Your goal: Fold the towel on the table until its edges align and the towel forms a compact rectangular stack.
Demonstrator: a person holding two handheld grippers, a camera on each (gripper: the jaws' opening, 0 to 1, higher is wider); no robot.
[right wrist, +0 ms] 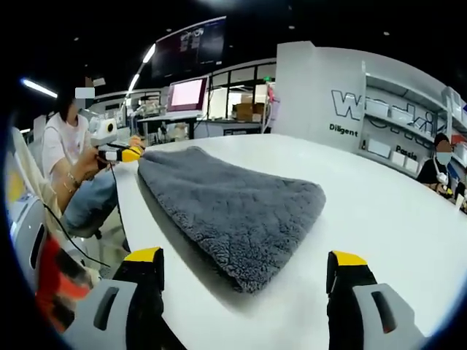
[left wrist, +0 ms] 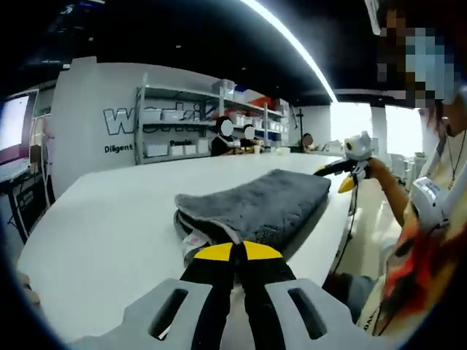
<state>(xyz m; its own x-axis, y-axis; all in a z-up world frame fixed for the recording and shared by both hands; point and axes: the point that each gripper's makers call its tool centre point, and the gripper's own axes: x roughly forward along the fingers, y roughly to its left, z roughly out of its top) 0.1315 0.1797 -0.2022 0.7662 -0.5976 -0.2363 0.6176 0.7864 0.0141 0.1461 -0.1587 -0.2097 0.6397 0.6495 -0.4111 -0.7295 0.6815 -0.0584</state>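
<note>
Towel [left wrist: 266, 205] folded; left gripper [left wrist: 232, 251] clamps its corner.
Right gripper [right wrist: 244, 266] jaws apart; pull could unfold stack off bench [left wrist: 109, 233] edge.

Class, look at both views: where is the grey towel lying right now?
The grey towel lies folded on the white table near its edge, ahead of the open right gripper; the shut left gripper sits at its corner.

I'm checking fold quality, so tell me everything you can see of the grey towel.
The grey towel is plush and fleecy, already folded into a thick layered bundle lying flat on the white table, near its edge. In the left gripper view a pale label shows at the folded corner, where layers stack unevenly. The left claw sits shut at that corner; whether it pinches the fabric is unclear. The right claw is open, straddling the near end without touching. Another claw reaches its far corner.
</note>
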